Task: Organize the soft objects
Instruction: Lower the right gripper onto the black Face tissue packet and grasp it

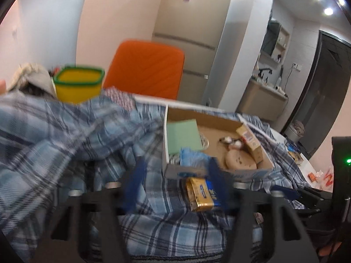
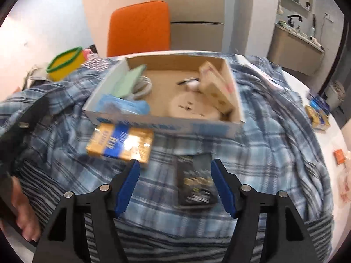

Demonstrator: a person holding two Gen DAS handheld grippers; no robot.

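Note:
A blue plaid cloth (image 1: pixel 65 131) covers the table in crumpled folds and also fills the right wrist view (image 2: pixel 274 144). On the cloth stands a shallow cardboard box (image 2: pixel 166 128) holding a green pad (image 2: pixel 129 79), a blue soft bundle (image 2: pixel 122 106), a round beige piece and a carton. My left gripper (image 1: pixel 175 163) is blurred, its jaws apart. A gold-and-blue packet (image 1: pixel 199 195) lies between them close to the right finger, and the left pad stands clear of it. My right gripper (image 2: pixel 175 161) is open above a dark packet (image 2: pixel 195 184) lying flat on the cloth.
A yellow tub with a green rim (image 1: pixel 77 85) stands at the back left and an orange chair (image 1: pixel 147 70) behind the table. More gold packets (image 2: pixel 318 118) and small wrappers lie on the bare white table edge at the right. A hand (image 2: pixel 22 214) shows at the lower left.

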